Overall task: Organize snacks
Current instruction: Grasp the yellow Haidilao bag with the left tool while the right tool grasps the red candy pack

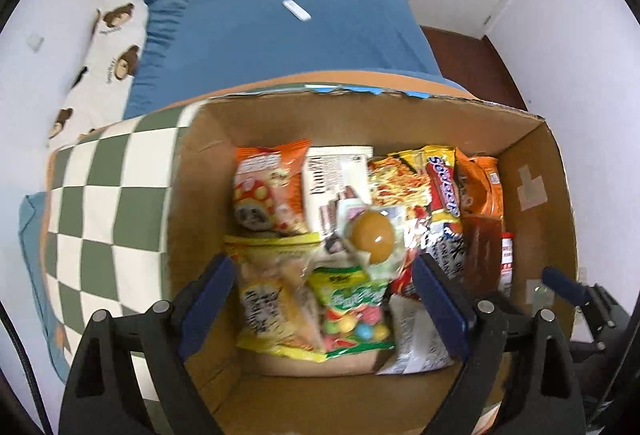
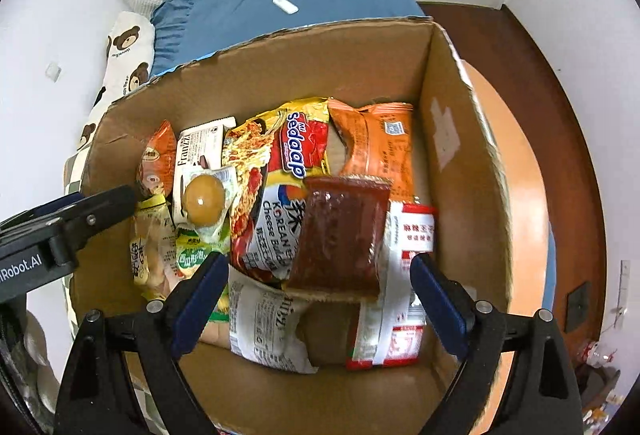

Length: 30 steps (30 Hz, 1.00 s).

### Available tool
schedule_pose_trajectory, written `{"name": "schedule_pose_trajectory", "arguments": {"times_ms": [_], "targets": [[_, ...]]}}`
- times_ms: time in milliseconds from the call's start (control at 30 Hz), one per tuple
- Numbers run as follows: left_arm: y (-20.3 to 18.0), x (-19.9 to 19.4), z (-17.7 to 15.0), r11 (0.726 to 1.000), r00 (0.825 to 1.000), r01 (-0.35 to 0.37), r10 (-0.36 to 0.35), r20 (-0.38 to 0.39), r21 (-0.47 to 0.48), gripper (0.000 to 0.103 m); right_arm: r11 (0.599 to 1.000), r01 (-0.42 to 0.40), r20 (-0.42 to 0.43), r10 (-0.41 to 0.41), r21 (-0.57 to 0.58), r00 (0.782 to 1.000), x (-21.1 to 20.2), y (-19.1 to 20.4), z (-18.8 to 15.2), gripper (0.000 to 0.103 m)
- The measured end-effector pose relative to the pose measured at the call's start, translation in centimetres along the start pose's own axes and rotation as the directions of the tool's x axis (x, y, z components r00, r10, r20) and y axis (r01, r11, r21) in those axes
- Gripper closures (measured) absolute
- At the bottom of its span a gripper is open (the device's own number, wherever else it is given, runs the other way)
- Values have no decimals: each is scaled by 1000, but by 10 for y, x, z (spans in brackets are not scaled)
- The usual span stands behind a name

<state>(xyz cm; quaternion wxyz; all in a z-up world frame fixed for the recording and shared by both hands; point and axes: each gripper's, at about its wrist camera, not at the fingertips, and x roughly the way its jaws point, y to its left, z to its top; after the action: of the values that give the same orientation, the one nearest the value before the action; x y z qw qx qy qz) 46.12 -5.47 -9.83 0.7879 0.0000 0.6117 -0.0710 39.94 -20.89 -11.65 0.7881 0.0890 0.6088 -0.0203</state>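
Closest in, the left gripper [image 1: 324, 299] hangs over the cardboard box [image 1: 560, 195] with its blue-padded jaws spread wide and nothing pinched between them. Below its gap lie a green bag of coloured candy balls [image 1: 352, 311] and a yellow snack pack [image 1: 272, 299], neither touched by the pads. The right gripper [image 2: 318, 295] stands released too, jaws apart above the right half of the box, with a dark red translucent packet [image 2: 340, 235] lying loose under the gap, tilted across the other wrappers (its print is too blurred to read). All the snacks sit inside the box: a sealed packet with a brown egg [image 1: 370, 235] near the middle, a yellow and red Sedaap noodle pack [image 2: 296, 147] beside it, an orange mushroom-print bag [image 1: 268, 187] at the far left, a white Franzzi pack [image 2: 200, 151], an orange packet [image 2: 376, 147] at the far right, and a red and white pouch [image 2: 400, 275] near the front. The box rests on an orange table [image 2: 516, 195], partly on a green and white checked cloth [image 1: 104, 203]. Behind stands a bed with a blue blanket [image 1: 280, 35] and a bear-print pillow [image 1: 108, 47].
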Motion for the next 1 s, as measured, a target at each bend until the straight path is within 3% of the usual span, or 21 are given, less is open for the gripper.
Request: {"name": "schedule_pose_trajectory", "arguments": {"times_ms": [300, 667, 1000], "targets": [[10, -35, -48, 999, 992, -51, 51, 117, -5, 12, 999, 36, 104, -31, -41, 994, -43, 3, -34, 9], [4, -110, -106, 998, 953, -54, 48, 298, 12, 12, 993, 62, 283, -32, -96, 958, -119, 16, -84, 9], [5, -146, -146, 999, 933, -39, 34, 358, 6, 12, 994, 24, 373, 19, -111, 927, -175, 23, -129, 9]]}}
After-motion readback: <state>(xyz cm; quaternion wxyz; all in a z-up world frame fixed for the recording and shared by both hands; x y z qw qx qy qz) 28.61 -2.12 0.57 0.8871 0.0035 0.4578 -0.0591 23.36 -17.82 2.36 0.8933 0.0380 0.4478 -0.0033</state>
